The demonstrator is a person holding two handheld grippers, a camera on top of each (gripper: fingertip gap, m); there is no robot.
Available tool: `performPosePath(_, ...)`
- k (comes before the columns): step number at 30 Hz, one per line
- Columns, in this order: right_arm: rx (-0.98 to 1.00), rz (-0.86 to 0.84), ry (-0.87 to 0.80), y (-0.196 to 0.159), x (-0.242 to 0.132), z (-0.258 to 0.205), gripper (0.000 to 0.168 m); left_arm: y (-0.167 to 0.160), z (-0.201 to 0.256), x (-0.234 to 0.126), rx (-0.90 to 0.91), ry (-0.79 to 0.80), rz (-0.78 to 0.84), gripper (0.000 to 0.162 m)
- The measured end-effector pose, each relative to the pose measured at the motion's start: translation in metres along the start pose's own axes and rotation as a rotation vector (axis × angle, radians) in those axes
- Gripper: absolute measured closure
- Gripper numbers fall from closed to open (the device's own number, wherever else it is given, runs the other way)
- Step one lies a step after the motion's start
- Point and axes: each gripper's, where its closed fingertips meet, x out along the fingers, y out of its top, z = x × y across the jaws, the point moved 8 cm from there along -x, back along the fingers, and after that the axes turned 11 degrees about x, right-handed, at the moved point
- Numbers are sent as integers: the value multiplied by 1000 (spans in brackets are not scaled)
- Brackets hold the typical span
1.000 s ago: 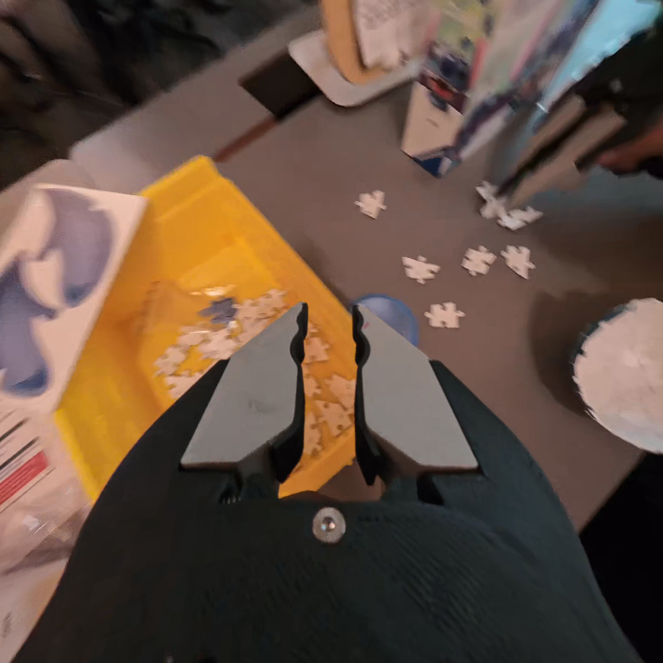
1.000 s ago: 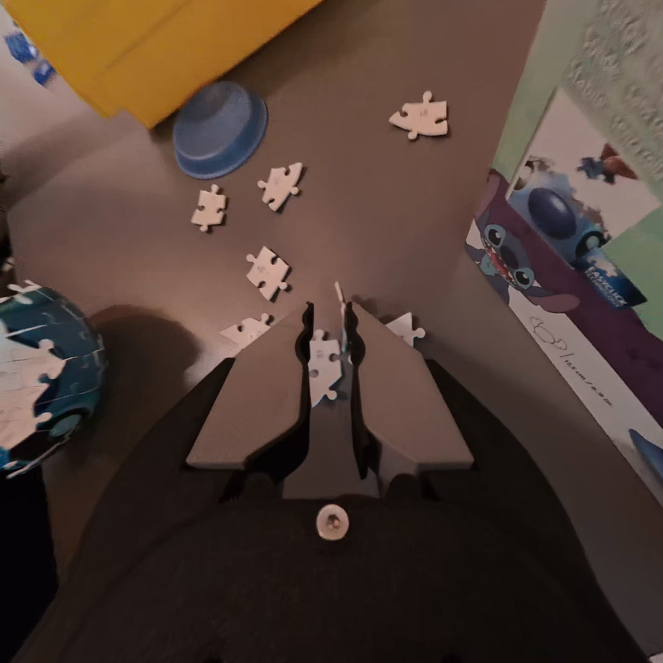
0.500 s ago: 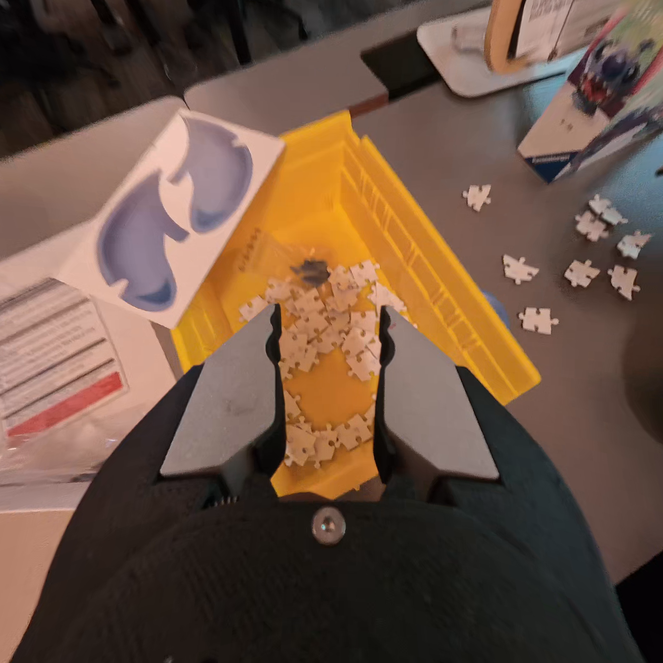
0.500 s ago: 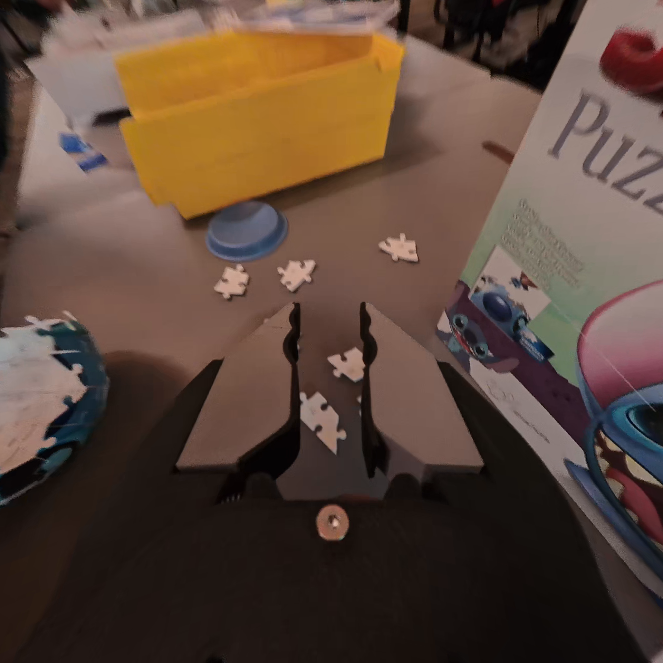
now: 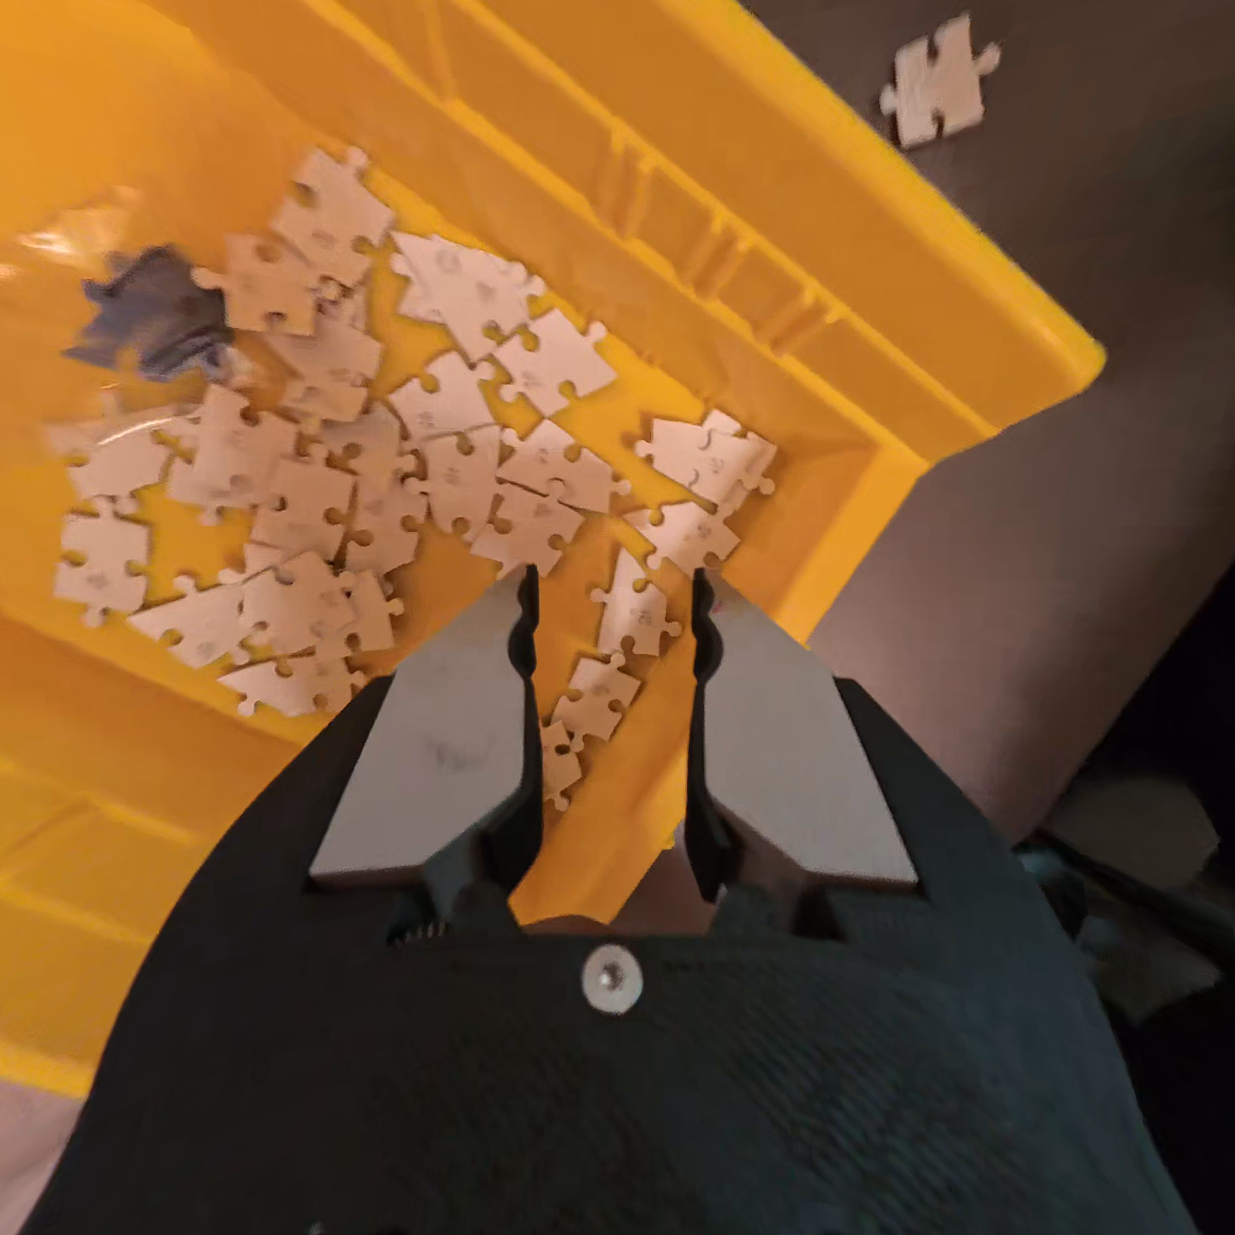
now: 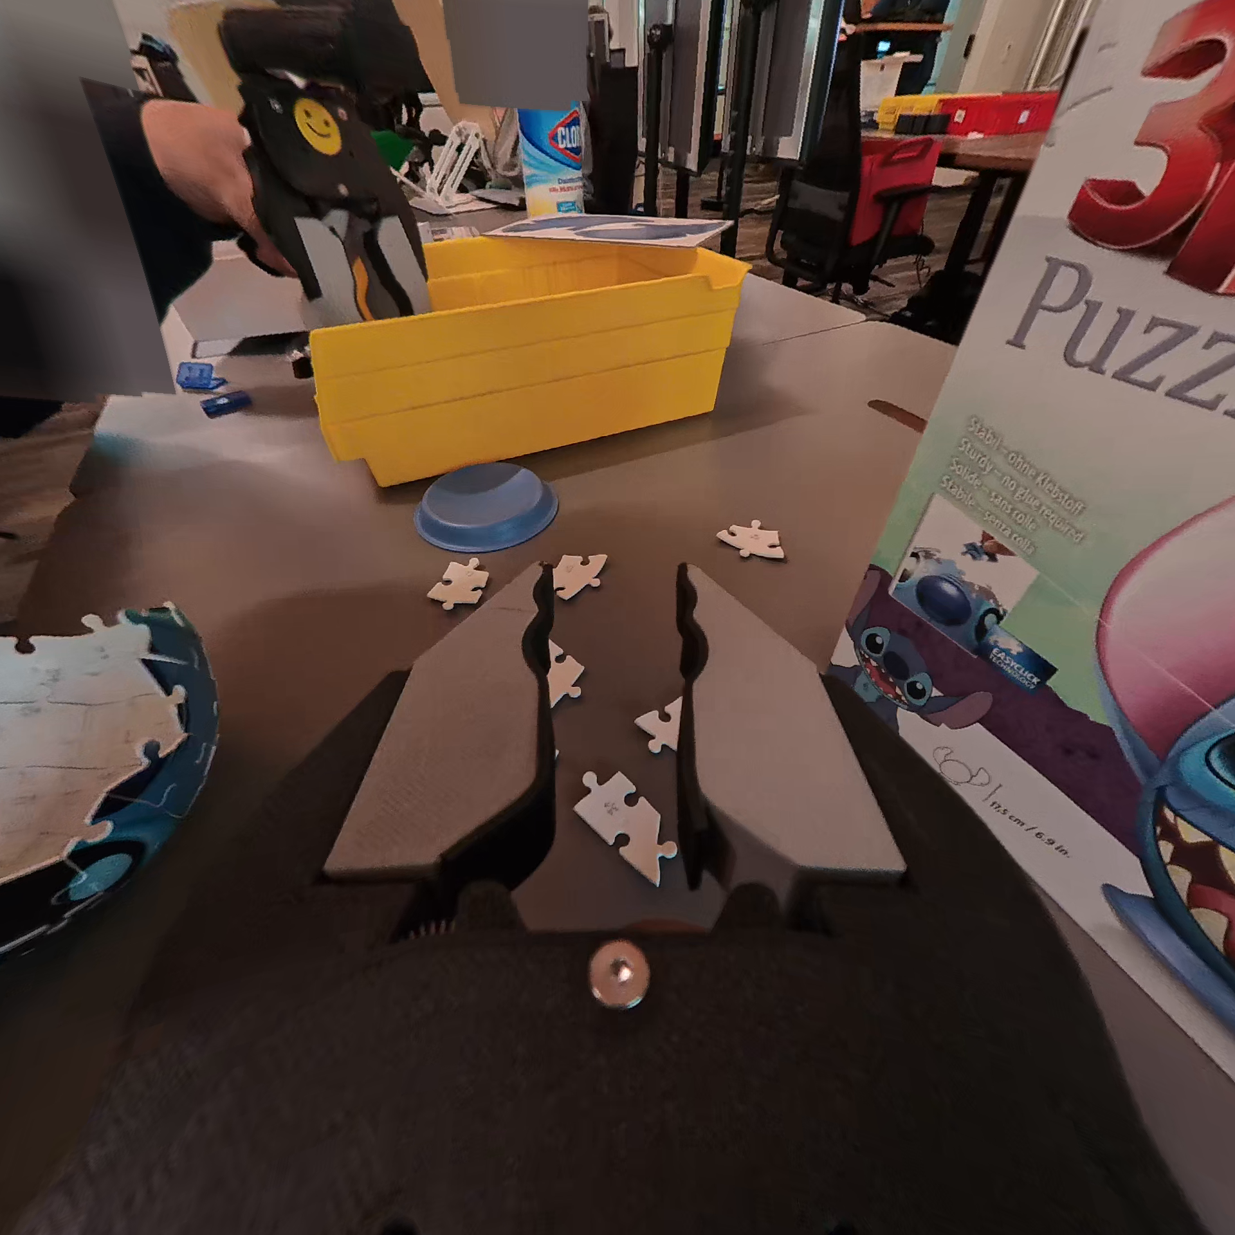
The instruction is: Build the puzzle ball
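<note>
Roughly, I judge the build partly done. Taking the yellow bin (image 6: pixel 521 374) as my landmark: a grey table (image 6: pixel 802 374) carries it, and a tall puzzle box (image 6: pixel 1042 534) stands well to its right. The partly built puzzle ball (image 6: pixel 100 735), an open shell with a white inside and blue outside, sits nearer me and to the bin's left, so much of the sphere is still missing. One blue dish-shaped stand (image 6: pixel 486 506) rests just in front of the bin.

My left gripper (image 5: pixel 611 581) reaches down into the bin with its fingers spread and nothing between them, over a heap of loose pieces (image 5: pixel 374 468) (too overlapped to count). My right gripper (image 6: pixel 613 578) hovers in front of the bin, fingers parted and empty, above six scattered pieces (image 6: pixel 625 818) on the table.
</note>
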Motion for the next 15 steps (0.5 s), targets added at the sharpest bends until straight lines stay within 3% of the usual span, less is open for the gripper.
performPosePath(6,-2,-19,-4,-6,3,-4,133,-7,3,23,95,-14,-181,125)
performPosePath(8,0,-17,-9,-6,2,-4,133,-4,2,25,86,-43,-172,127)
performPosePath(11,-5,-17,-21,-7,1,-5,133,-5,-16,27,143,145,-207,133)
performPosePath(13,-14,-28,-28,-8,2,-6,133,-5,-18,28,151,147,-188,137)
performPosePath(15,-21,-26,-38,-9,3,-6,134,-4,-17,24,132,144,-141,130)
